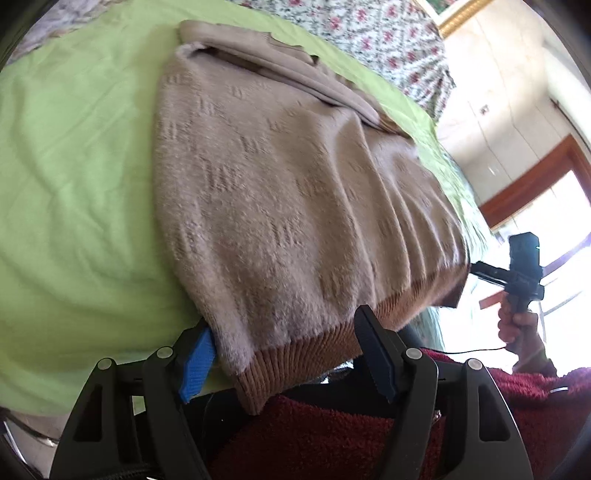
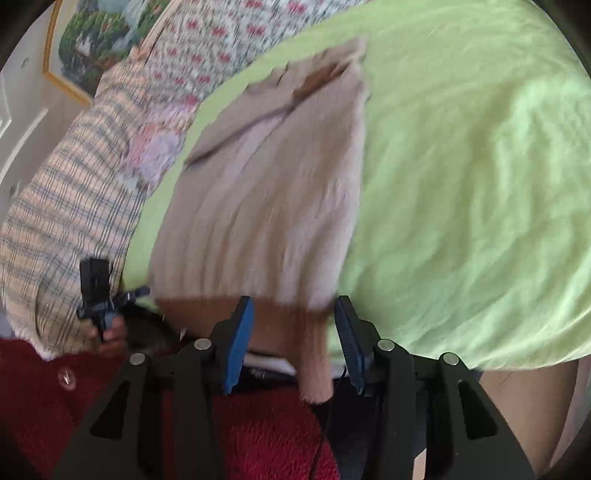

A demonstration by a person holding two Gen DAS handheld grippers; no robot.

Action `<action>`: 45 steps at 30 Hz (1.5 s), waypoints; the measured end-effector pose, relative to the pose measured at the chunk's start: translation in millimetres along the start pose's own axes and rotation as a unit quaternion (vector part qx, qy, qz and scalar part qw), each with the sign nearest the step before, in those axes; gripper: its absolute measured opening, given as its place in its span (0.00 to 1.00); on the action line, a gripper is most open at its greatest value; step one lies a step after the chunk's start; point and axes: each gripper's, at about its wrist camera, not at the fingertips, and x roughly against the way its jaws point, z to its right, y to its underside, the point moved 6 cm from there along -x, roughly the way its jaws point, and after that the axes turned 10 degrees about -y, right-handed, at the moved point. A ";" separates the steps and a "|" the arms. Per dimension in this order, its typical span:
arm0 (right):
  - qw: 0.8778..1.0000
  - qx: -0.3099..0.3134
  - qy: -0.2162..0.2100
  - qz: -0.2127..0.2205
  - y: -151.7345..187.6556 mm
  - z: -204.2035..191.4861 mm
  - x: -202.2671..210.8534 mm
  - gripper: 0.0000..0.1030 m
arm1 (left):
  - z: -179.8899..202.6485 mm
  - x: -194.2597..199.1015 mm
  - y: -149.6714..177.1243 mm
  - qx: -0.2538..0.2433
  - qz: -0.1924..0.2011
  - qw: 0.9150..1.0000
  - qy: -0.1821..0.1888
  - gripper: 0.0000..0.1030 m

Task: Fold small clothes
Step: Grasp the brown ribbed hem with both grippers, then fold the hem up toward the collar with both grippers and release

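A beige fuzzy knit sweater (image 1: 280,192) with a brown ribbed hem (image 1: 295,354) lies on the green sheet (image 1: 74,184), its hem hanging over the near edge of the bed. My left gripper (image 1: 286,350) is open, its blue pads on either side of the hem's left corner. In the right wrist view the same sweater (image 2: 258,206) lies lengthwise, blurred. My right gripper (image 2: 293,339) is open around the brown hem (image 2: 280,321) and a hanging beige corner (image 2: 316,373). Each gripper shows in the other's view, the right one (image 1: 524,266) and the left one (image 2: 98,291), held in a hand.
A floral blanket (image 1: 369,33) and a plaid cloth (image 2: 66,221) lie at the far side of the bed. The person's red fleece top (image 1: 332,435) is just below both grippers. A bright window with a wooden frame (image 1: 535,177) is on the right.
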 end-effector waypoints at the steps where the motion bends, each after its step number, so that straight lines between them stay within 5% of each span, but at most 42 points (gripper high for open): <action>1: 1.000 0.003 -0.001 -0.003 1.7 -0.5 -5.0 0.46 | 0.1 -0.5 -0.1 -0.003 -0.001 1.000 0.001 0.69; 7: 0.999 0.016 -0.030 0.000 4.1 -2.6 -11.4 0.47 | 8.1 -3.6 3.6 -0.031 -0.021 0.999 0.016 0.53; 10: 1.000 0.014 -0.025 0.002 4.8 2.9 -12.4 0.30 | 10.9 -8.5 7.2 -0.046 -0.022 0.999 0.010 0.48; 11: 1.000 0.013 -0.021 0.000 4.5 3.4 -13.8 0.10 | 11.0 -7.9 6.5 -0.054 -0.017 0.998 0.001 0.35; 13: 0.999 0.017 -0.043 0.003 5.5 -2.6 -12.5 0.10 | 6.7 -4.7 6.8 -0.059 -0.018 0.998 -0.002 0.09; 17: 0.998 0.023 -0.065 0.009 9.3 -12.5 0.4 0.09 | 7.0 10.5 11.1 -0.065 0.001 0.998 -0.003 0.07; 25: 0.983 0.012 -0.150 0.102 -24.1 -35.0 38.2 0.09 | 7.4 69.0 -17.9 -0.011 0.081 0.995 0.056 0.05; 31: 0.960 0.039 -0.196 0.196 -92.7 -56.7 70.1 0.09 | -0.2 119.7 -91.0 0.008 0.183 0.981 0.066 0.05; 36: 0.951 0.055 -0.179 0.248 -172.6 -56.0 71.0 0.09 | -2.7 133.5 -177.3 0.008 0.252 0.966 0.057 0.05; 45: 0.969 0.009 -0.067 0.237 -301.0 -1.1 6.9 0.09 | -38.7 50.5 -323.6 0.070 0.216 0.974 0.018 0.05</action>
